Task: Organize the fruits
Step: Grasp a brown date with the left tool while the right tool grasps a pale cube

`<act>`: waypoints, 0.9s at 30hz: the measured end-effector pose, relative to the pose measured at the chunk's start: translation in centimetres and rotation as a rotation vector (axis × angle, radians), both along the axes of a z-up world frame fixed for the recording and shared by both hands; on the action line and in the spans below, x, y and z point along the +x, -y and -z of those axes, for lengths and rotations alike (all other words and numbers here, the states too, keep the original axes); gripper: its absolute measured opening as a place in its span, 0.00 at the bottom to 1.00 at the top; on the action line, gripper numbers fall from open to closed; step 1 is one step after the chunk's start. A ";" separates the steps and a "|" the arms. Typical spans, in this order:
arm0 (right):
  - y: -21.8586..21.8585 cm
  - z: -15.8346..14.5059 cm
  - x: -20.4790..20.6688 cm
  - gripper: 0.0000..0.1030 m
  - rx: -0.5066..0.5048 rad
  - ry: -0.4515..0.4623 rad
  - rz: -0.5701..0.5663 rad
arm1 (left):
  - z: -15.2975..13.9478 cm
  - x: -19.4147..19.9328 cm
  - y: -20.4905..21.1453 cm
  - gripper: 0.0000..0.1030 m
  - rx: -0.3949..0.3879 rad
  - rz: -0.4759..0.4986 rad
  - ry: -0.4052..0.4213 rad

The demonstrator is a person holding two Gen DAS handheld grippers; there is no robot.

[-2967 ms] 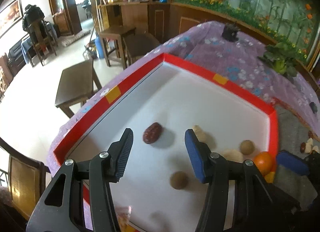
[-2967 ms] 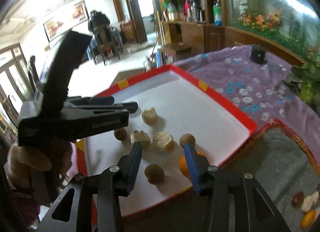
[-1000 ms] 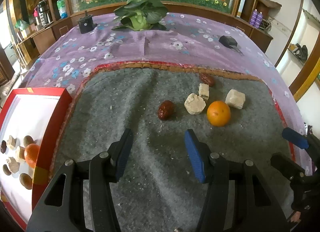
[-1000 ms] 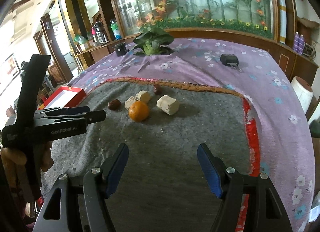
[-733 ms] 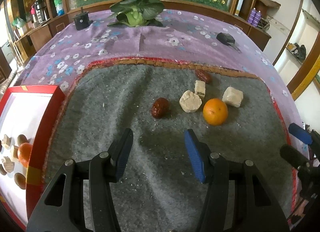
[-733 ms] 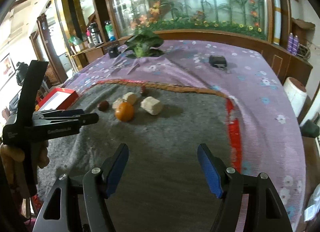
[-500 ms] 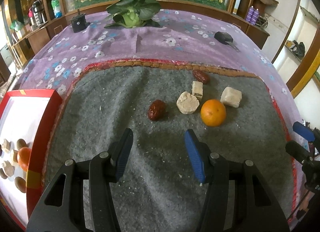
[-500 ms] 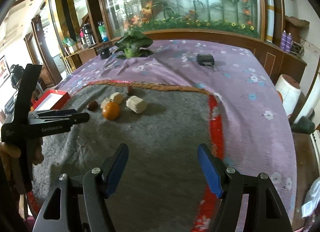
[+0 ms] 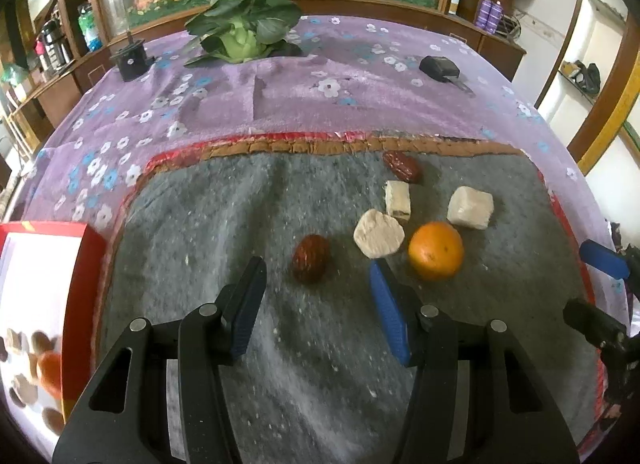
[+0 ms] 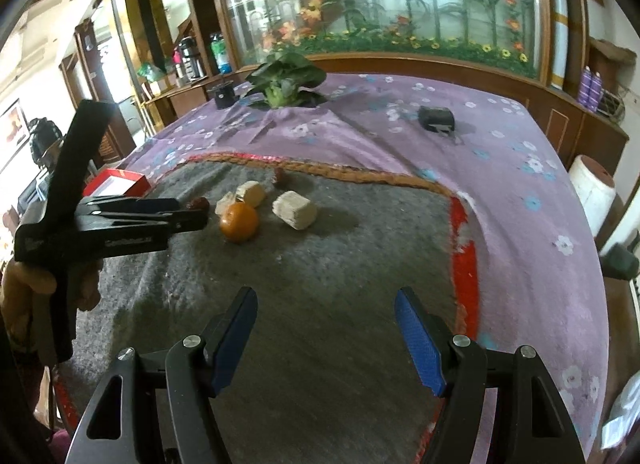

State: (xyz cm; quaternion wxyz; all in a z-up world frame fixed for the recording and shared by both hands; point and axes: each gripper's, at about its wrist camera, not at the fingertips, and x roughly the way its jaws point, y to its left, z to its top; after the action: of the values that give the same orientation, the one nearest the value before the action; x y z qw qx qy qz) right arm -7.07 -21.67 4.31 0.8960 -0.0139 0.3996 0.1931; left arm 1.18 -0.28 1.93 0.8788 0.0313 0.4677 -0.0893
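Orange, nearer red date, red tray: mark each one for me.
orange [image 9: 436, 250], left wrist view, centre of peel.
nearer red date [image 9: 311, 258], left wrist view, middle of skin.
red tray [image 9: 82, 288], left wrist view, right wall.

tabletop [image 9: 320, 80]: purple floral cloth | grey felt mat [image 9: 224, 224] on cloth | red tray [image 9: 82, 284] at left edge | leafy plant [image 9: 242, 30], two small black objects at far side

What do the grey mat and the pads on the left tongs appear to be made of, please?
Grey mat: probably felt, matte and fuzzy, flecked with pale lint. Pads on the left tongs: likely blue rubber or soft plastic, finely ribbed.
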 end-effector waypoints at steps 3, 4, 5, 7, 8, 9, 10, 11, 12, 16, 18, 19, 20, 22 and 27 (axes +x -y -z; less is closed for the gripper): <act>-0.4 0.2 0.4 0.68 0.001 -0.008 -0.011 | 0.3 0.5 0.0 0.52 0.003 0.001 -0.015; -0.5 0.2 0.5 0.68 0.004 -0.012 -0.013 | 0.3 0.6 0.0 0.52 0.002 0.004 -0.015; -0.6 0.2 0.6 0.68 0.006 -0.015 -0.014 | 0.3 0.6 0.0 0.52 0.004 0.007 -0.015; -0.8 0.3 0.9 0.68 0.010 -0.020 -0.016 | 0.3 0.7 -0.1 0.52 0.002 0.009 -0.011; -0.9 0.3 1.1 0.68 0.014 -0.023 -0.021 | 0.3 0.7 -0.2 0.52 -0.005 0.003 -0.010; -1.0 0.2 1.3 0.68 0.017 -0.026 -0.029 | 0.3 0.8 -0.4 0.52 -0.019 -0.003 -0.015; -1.2 0.2 1.6 0.68 0.016 -0.027 -0.035 | 0.3 0.9 -0.5 0.50 -0.033 -0.005 -0.020; -1.4 0.1 1.8 0.68 0.013 -0.026 -0.042 | 0.4 0.9 -0.6 0.47 -0.045 -0.003 -0.026; -1.6 0.1 2.1 0.68 0.008 -0.023 -0.048 | 0.4 0.9 -0.6 0.37 -0.031 -0.004 -0.023; -2.6 -0.1 3.6 0.68 -0.038 -0.007 -0.092 | 0.4 0.7 -0.3 0.31 0.008 0.005 -0.002; -3.2 0.1 4.4 0.68 -0.082 0.001 -0.119 | 0.4 0.7 -0.3 0.31 0.007 0.007 -0.002; -3.5 0.3 5.0 0.68 -0.115 0.002 -0.134 | 0.4 0.7 -0.3 0.31 0.007 0.005 -0.002; -3.8 0.4 5.4 0.68 -0.132 0.003 -0.148 | 0.4 0.7 -0.3 0.31 0.006 0.006 -0.002; -4.4 0.8 6.4 0.68 -0.164 0.005 -0.184 | 0.4 0.7 -0.2 0.31 0.009 0.008 0.000; -5.3 1.7 8.2 0.51 -0.210 -0.002 -0.227 | 0.4 0.9 -0.1 0.31 0.013 0.005 -0.008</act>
State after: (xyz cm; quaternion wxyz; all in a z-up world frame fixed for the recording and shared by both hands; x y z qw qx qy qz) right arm 1.18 -16.39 2.59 0.8617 -0.1524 0.4143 0.2503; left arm 2.08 -0.15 1.48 0.8764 0.0377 0.4718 -0.0888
